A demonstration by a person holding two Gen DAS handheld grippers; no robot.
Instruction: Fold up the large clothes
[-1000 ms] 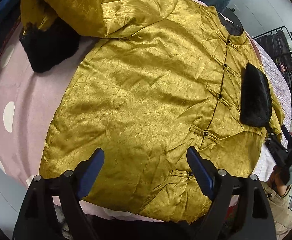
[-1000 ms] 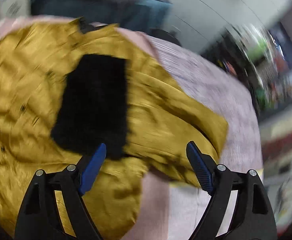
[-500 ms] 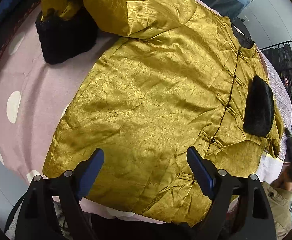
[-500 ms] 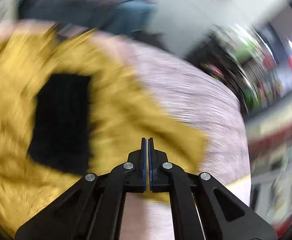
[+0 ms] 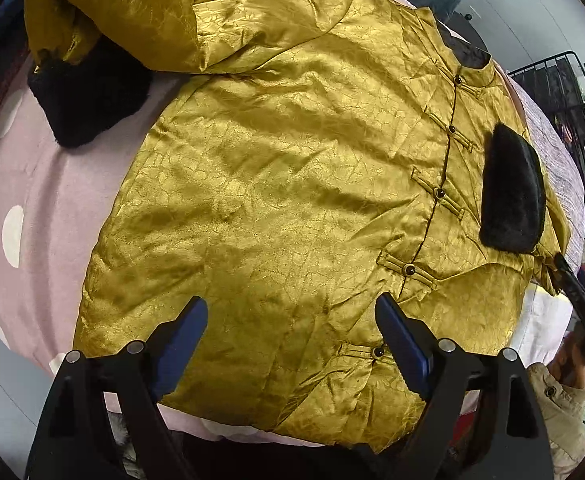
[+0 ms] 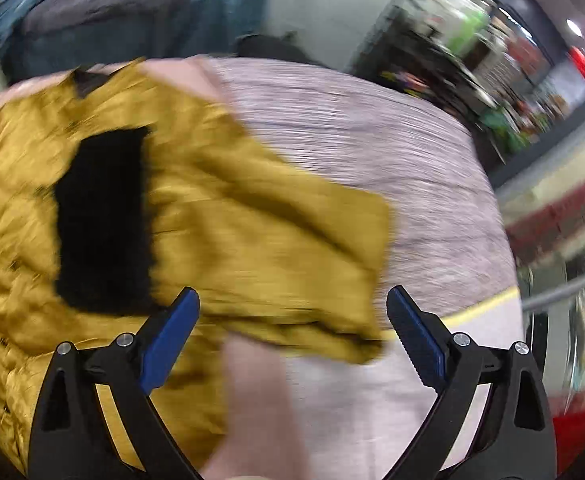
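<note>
**Gold jacket flat on bed, both grippers empty**

Gold satin jacket (image 5: 284, 184) lies front-up on my pink polka-dot bedcover (image 5: 24, 200). One black-cuffed sleeve (image 5: 512, 196) is folded across the chest; the other cuff (image 5: 88, 100) sits off the far corner. My left gripper (image 5: 290, 340) hovers wide over the hem, holding nothing. My right gripper (image 6: 292, 328) is opening above the folded sleeve, nothing clamped; view blurred.

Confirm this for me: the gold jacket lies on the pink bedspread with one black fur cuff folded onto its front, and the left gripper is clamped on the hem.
Not quite. The left gripper is open above the gold jacket, gripping nothing, as the left wrist view shows. The rest holds: the jacket lies on the pink bedspread, with one black fur cuff folded onto its front.
</note>
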